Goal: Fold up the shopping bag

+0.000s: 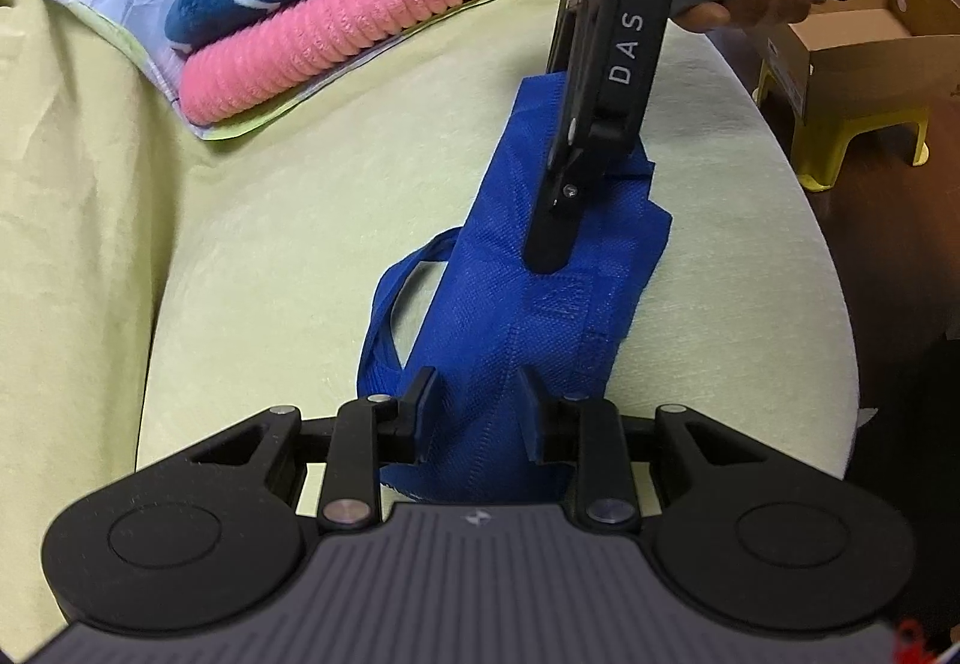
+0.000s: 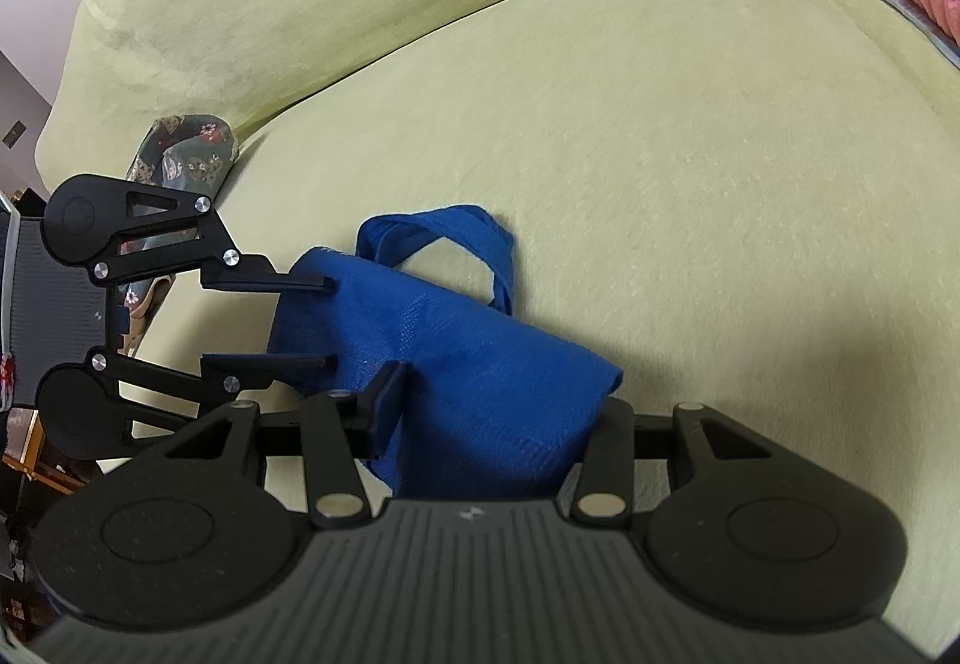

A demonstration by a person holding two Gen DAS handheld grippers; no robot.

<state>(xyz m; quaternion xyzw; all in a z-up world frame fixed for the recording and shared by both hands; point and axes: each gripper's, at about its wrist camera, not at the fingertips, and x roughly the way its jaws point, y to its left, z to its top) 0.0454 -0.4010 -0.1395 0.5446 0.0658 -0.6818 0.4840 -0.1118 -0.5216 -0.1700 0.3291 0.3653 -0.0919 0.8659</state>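
- A folded blue shopping bag (image 1: 510,316) lies on a pale green sofa seat (image 1: 288,244), near the seat's front edge, as a narrow bundle.
- Two blue handles (image 1: 384,316) loop out from the bag's left side and rest on the seat.
- The left gripper (image 1: 474,412) meets the near end of the bag. Its fingers stand apart on either side of the cloth, about half open, and whether they pinch it cannot be told.
- In the right wrist view, the left gripper (image 2: 327,322) comes in from the left, its two fingers parallel and apart, tips touching the bag (image 2: 468,364).
- The right gripper (image 1: 549,250) comes down from above with its tip pressed on the middle of the bag. How far it is open cannot be told; in its own view one finger (image 2: 384,400) shows beside the cloth and the other is hidden behind it.
- Toward the back left of the seat sit folded pink and blue blankets (image 1: 372,15).
- Past the seat's right edge stands a cardboard box (image 1: 870,57) on a yellow stool (image 1: 858,141).
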